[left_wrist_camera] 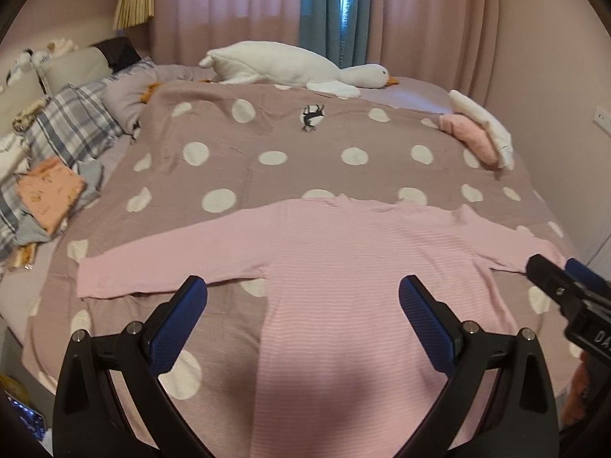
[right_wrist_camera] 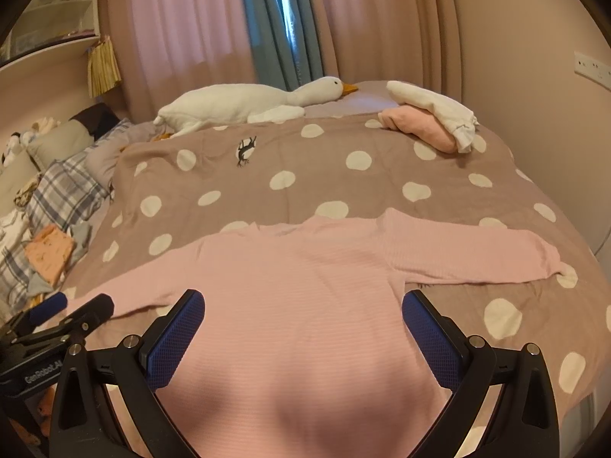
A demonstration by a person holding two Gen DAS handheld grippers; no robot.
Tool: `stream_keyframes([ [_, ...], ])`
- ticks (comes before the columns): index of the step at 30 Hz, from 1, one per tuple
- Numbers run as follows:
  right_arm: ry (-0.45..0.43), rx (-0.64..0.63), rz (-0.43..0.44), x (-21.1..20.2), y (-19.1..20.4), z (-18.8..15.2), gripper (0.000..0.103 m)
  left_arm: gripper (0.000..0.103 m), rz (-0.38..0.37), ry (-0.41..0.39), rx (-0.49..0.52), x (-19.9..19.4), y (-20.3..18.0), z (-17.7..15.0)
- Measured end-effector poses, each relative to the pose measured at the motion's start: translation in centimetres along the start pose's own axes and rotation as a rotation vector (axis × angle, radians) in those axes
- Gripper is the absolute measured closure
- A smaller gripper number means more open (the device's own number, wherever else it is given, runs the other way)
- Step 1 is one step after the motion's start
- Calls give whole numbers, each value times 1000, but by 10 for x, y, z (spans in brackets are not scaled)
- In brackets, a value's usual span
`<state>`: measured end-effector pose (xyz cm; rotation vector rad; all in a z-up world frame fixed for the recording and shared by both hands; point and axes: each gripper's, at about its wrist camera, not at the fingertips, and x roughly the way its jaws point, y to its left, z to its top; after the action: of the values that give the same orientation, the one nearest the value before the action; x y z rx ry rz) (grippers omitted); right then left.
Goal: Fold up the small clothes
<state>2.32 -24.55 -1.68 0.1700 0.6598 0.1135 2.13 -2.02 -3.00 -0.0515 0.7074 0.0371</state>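
Pink shirt flat beneath open left claw

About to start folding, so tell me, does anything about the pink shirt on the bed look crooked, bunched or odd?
Nothing much stands out. The pink striped long-sleeved shirt lies flat on the dotted mauve bedspread, both sleeves spread sideways. Only the neckline edge looks slightly rumpled. Both the left hand-held gripper and right hand-held gripper are open above it.

home bedroom. bed with a polka-dot mauve cover, plaid pillow at the head, goose plush toy along the far edge, pink curtains with a teal one over the window, piles of folded clothes on the cover.
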Motion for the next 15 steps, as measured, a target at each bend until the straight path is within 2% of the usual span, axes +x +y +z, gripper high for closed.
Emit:
stream_keyframes([
  [10,3,0,0,0,1,1,0,2,59,-8,26,2,0,-3],
  [15,3,1,-2,0,2,0,0,2,61,-4,24,2,-1,-4],
])
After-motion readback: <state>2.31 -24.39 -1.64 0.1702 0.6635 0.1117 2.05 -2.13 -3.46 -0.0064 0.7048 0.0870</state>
